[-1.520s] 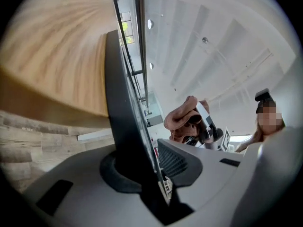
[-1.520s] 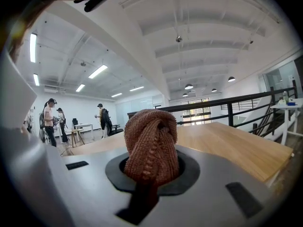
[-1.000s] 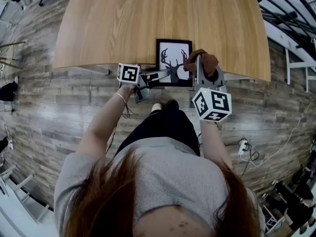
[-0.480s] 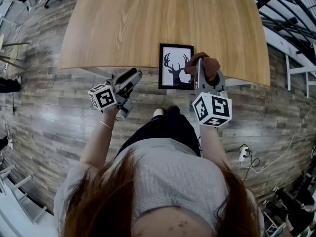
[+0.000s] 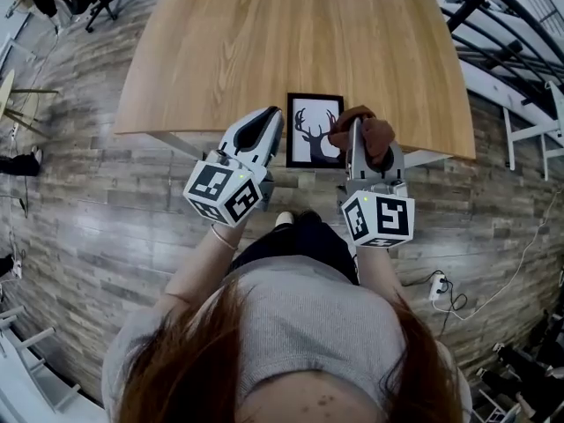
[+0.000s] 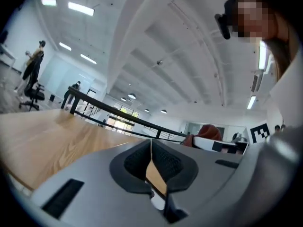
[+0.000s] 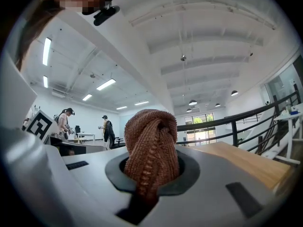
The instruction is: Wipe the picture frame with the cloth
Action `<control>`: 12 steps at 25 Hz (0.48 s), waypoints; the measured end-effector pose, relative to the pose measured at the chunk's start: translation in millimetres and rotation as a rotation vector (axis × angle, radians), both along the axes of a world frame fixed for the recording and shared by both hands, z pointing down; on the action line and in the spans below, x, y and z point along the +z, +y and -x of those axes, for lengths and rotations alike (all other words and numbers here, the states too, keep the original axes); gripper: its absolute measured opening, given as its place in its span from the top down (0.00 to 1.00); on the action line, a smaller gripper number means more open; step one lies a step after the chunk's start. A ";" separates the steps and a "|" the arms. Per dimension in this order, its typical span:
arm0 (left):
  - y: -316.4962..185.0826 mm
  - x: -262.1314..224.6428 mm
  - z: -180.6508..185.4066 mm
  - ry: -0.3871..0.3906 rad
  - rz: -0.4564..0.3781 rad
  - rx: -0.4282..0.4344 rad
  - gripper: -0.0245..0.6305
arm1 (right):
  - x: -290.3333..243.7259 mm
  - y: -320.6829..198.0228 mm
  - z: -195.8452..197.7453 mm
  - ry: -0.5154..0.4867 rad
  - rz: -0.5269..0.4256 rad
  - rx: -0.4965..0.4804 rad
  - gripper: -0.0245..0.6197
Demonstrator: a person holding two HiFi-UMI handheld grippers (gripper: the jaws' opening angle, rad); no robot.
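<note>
A black picture frame (image 5: 314, 130) with a deer print lies at the near edge of the wooden table (image 5: 264, 42). My left gripper (image 5: 269, 115) hangs in the air just left of the frame, level. Its jaws have just been closing and now meet with nothing between them (image 6: 151, 145). My right gripper (image 5: 355, 132) is shut on a bunched brown knitted cloth (image 5: 371, 129), which hovers over the frame's right edge. In the right gripper view the cloth (image 7: 151, 145) bulges up from between the pads and hides the frame.
The table's near edge runs just under both grippers, with wood-plank floor (image 5: 106, 201) below. A black railing (image 7: 236, 122) stands beyond the table. White furniture (image 5: 538, 113) is at the right, and cables with a power strip (image 5: 434, 286) lie on the floor. People stand far off.
The left gripper left the frame's lower left corner, swung out left, then rose and rolled beside the frame, its jaws now together. The right gripper with the cloth rose slightly.
</note>
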State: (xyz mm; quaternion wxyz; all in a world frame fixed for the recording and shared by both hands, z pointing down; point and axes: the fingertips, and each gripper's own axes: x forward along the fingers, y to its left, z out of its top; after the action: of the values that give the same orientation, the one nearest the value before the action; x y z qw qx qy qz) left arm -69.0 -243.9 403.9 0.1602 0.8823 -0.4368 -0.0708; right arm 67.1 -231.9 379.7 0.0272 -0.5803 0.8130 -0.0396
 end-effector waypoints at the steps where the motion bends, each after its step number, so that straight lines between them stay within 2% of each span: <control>1: 4.8 -4.8 -3.7 -0.034 -0.020 -0.007 0.95 | -3.5 4.1 -0.1 0.003 -0.009 -0.002 0.89; 3: 13.8 -10.5 -12.5 -0.090 -0.052 -0.006 0.95 | -7.6 12.0 -0.4 -0.004 -0.018 -0.007 0.89; 5: 22.1 -12.2 -18.9 -0.112 -0.065 -0.010 0.95 | -9.8 21.0 -0.6 -0.013 -0.022 -0.014 0.89; 12: 77.9 -14.1 -30.8 -0.091 -0.061 -0.041 0.95 | -19.3 76.1 -10.8 -0.026 -0.039 -0.051 0.89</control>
State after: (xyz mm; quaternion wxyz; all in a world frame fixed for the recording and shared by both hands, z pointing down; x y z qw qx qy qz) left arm -38.2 -166.1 389.8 0.1116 0.8799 -0.4595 -0.0470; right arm 77.9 -155.8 360.4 0.0483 -0.5580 0.8278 -0.0319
